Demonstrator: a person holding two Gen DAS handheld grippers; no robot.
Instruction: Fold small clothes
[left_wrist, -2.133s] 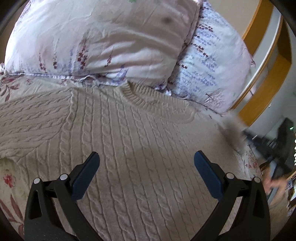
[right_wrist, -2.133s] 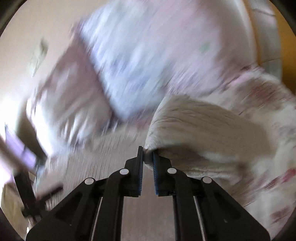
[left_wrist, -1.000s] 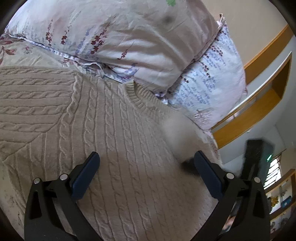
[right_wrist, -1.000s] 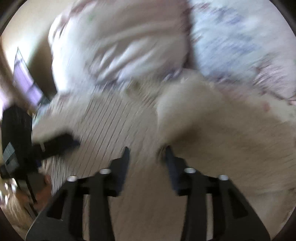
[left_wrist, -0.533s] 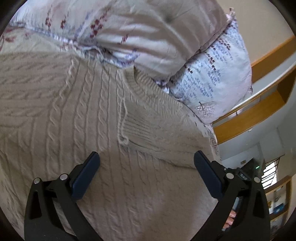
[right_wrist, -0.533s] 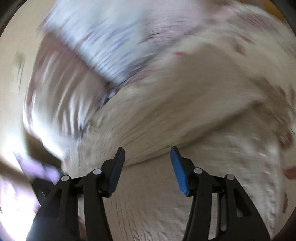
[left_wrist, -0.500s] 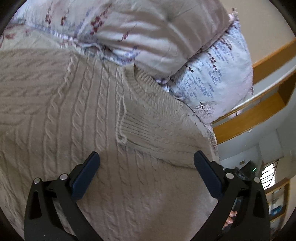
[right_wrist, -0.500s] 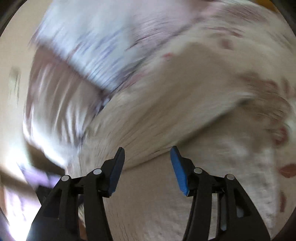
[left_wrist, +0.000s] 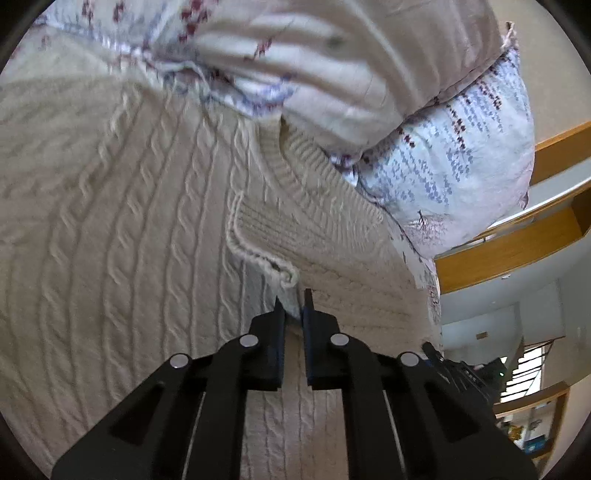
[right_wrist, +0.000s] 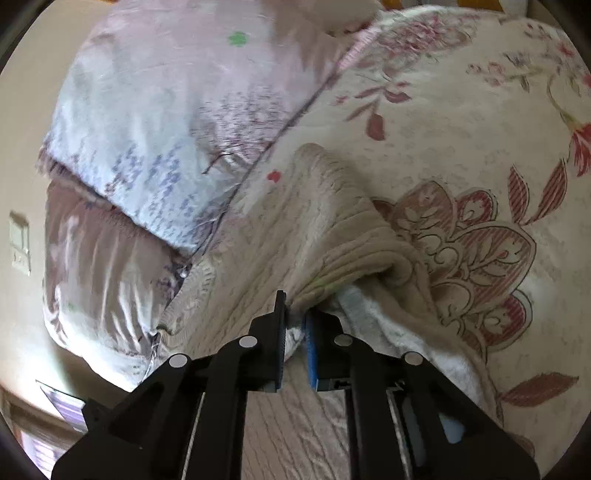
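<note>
A bedroom in a home. Floral bedspread (right_wrist: 461, 122) w/ red flowers & leaves covers the bed; two pillows (left_wrist: 369, 62) in printed cases are stacked at its head, just beside a cream cable-knit sweater (left_wrist: 122, 229) spread on the cover. Wooden shelf (left_wrist: 517, 240) runs along the wall past the pillows. Light switch (right_wrist: 19, 242) on a beige wall. Stairs w/ railing (left_wrist: 524, 373) show in the bkgd.
</note>
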